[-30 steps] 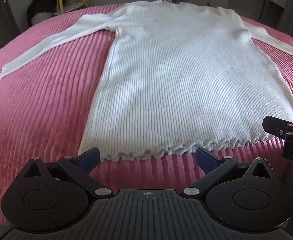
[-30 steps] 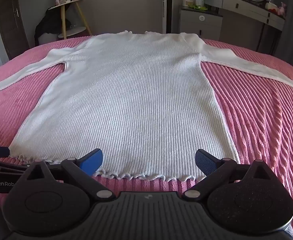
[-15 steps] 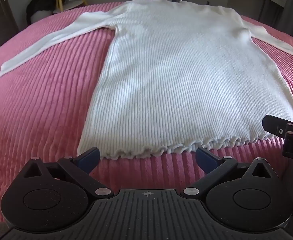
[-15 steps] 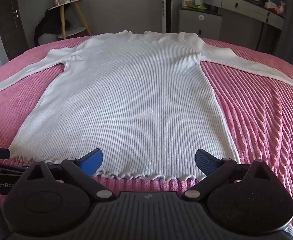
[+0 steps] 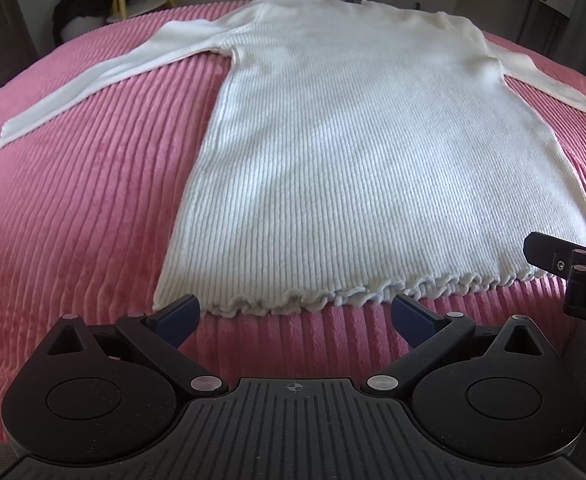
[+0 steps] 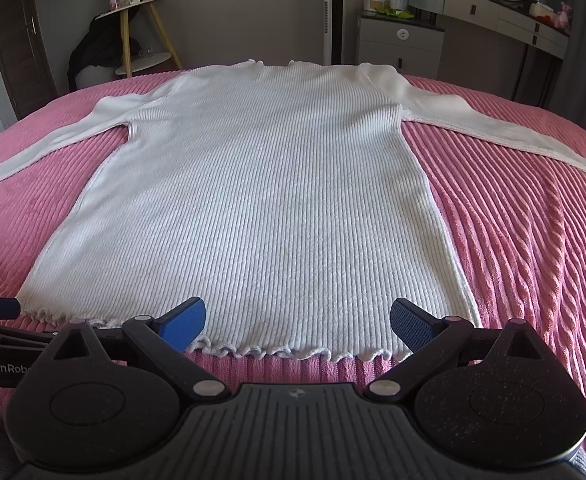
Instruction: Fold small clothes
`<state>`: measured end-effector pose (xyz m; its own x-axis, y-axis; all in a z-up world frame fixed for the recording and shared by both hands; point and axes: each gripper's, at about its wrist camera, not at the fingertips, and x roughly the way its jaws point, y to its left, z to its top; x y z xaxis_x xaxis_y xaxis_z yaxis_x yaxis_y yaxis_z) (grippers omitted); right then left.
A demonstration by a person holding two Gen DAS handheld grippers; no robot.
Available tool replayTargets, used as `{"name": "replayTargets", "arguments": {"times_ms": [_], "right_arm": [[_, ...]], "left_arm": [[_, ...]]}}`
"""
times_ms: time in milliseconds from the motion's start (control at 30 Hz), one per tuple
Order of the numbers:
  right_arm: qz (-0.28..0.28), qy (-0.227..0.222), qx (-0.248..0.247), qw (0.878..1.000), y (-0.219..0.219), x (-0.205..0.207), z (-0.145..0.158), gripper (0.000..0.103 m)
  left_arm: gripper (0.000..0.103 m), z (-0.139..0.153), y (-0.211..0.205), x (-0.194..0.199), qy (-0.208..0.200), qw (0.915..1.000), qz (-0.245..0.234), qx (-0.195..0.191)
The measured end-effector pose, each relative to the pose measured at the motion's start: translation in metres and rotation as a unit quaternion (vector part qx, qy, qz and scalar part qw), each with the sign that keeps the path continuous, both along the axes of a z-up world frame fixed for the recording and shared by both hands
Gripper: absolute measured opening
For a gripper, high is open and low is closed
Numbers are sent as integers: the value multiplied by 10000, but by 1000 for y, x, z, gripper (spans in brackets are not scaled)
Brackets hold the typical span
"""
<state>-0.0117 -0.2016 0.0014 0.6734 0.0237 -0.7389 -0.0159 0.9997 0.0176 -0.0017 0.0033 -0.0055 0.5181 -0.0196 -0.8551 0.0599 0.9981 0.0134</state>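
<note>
A white ribbed long-sleeved sweater (image 5: 357,152) lies flat on the pink bed, both sleeves spread out to the sides, its frilled hem nearest me; it also shows in the right wrist view (image 6: 269,200). My left gripper (image 5: 295,314) is open and empty, just short of the hem near its left corner. My right gripper (image 6: 298,326) is open and empty, its pads over the hem's right half. Each gripper shows at the edge of the other's view.
The pink corduroy bedspread (image 5: 73,208) covers the whole bed (image 6: 533,240). Beyond the bed stand a round side table (image 6: 141,32) with yellow legs, a grey cabinet (image 6: 401,40) and a dresser (image 6: 493,12) along the back wall.
My left gripper has shifted slightly left along the hem and tilted a little. The right gripper and the sweater have not visibly moved.
</note>
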Motion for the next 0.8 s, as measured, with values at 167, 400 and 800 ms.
{"name": "replayTargets", "arguments": {"times_ms": [167, 400, 800], "right_arm": [[-1, 2, -5, 10000, 0, 0, 0, 99], [-4, 9, -9, 10000, 0, 0, 0, 99], [-1, 14, -9, 10000, 0, 0, 0, 99]], "left_arm": [[103, 0, 0, 1, 33, 10000, 17, -14], [103, -1, -1, 3, 84, 10000, 36, -40], [103, -3, 1, 3, 144, 9998, 45, -129]]}}
